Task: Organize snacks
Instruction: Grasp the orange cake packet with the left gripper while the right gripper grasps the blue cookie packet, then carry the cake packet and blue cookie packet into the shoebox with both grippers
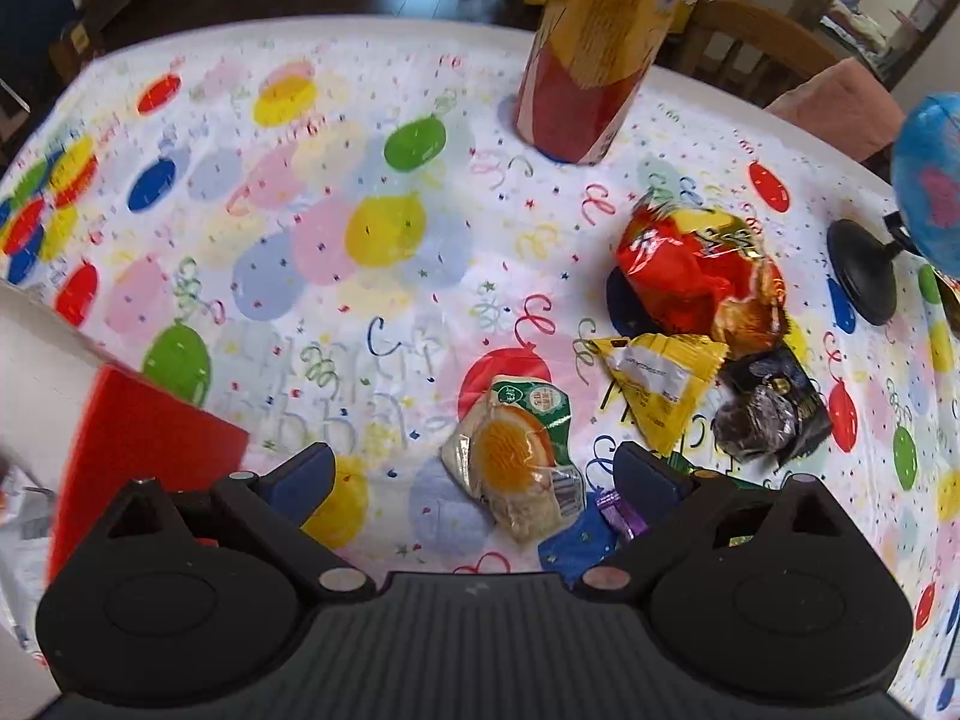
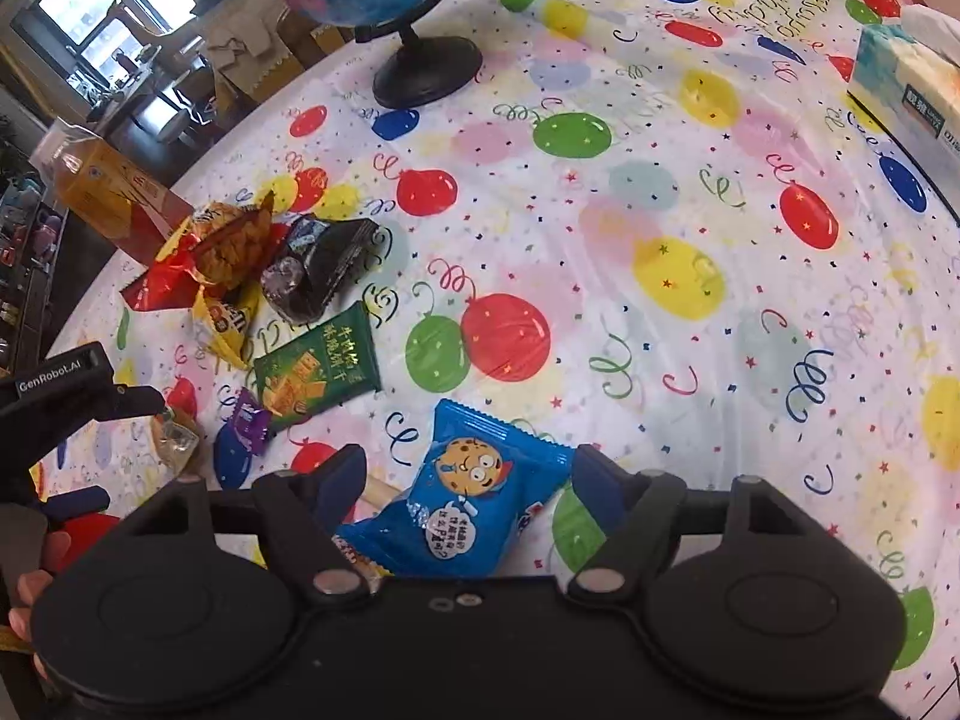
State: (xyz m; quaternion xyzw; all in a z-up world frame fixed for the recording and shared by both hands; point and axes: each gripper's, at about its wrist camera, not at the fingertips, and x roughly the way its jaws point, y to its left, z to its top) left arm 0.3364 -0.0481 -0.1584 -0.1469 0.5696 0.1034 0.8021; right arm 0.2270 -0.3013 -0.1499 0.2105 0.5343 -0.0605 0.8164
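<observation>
my L claw (image 1: 474,477): open, egg-pic snack pack (image 1: 521,468) sits btwn the fingers, not pinched
my R claw (image 2: 468,483): open, fingers either side of blue cookie pack (image 2: 465,492), pads not on it
other snacks: green cracker pack (image 2: 315,369) + red bag (image 1: 690,267) piled nr the globe (image 2: 384,12)
table: balloon cloth (image 2: 690,240)

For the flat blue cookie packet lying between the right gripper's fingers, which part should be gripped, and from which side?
Grip the blue cookie packet across its puffy middle, coming from above. It lies flat on the balloon-print tablecloth, and the right gripper already straddles its two long edges; the crimped ends are thin and would probably slip.

globe (image 1: 930,180) cropped, tissue box (image 2: 912,102) cropped
</observation>
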